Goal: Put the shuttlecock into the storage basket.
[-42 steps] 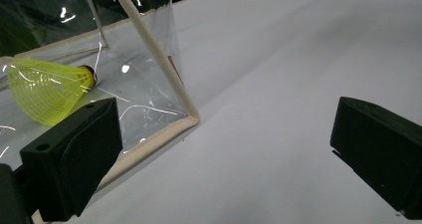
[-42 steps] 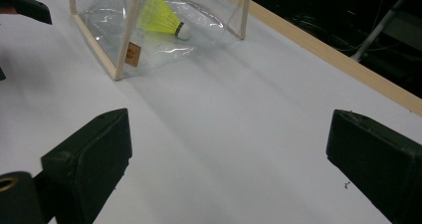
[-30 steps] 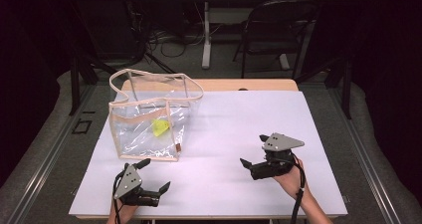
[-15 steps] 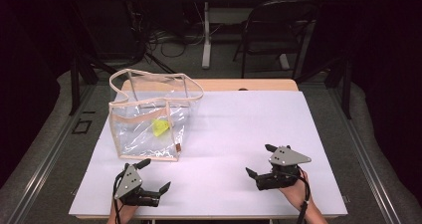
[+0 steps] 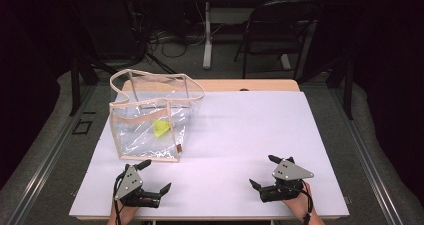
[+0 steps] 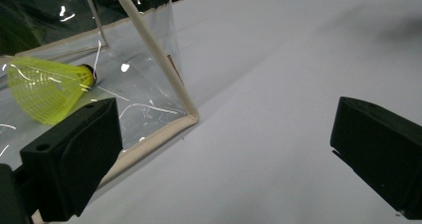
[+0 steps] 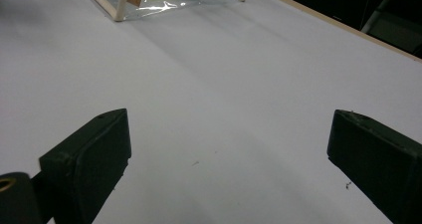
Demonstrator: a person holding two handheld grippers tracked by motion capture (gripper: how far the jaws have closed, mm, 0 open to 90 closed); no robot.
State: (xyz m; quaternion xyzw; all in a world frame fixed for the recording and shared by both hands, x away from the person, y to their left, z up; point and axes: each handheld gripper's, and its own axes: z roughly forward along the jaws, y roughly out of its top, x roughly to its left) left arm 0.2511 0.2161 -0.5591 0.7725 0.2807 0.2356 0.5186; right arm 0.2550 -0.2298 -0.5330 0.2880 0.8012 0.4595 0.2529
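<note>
Just beyond left claw (image 5: 156,177), shuttlecock (image 5: 160,129) lies in bag (image 5: 122,135).

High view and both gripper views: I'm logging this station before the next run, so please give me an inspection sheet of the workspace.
Surface: white table top, bare apart from the bag; wooden edge along the far side.
Job's things: clear bag with beige trim, upright, top open; yellow shuttlecock lying inside it.
Clutter: nothing seen.
Grippers: left gripper open, holding nothing, just in front of the bag; right gripper open, holding nothing, near the front edge.
Cables: one trails from each gripper toward the person's hands.
Surroundings: dark floor, chair, loose cables beyond the table.
</note>
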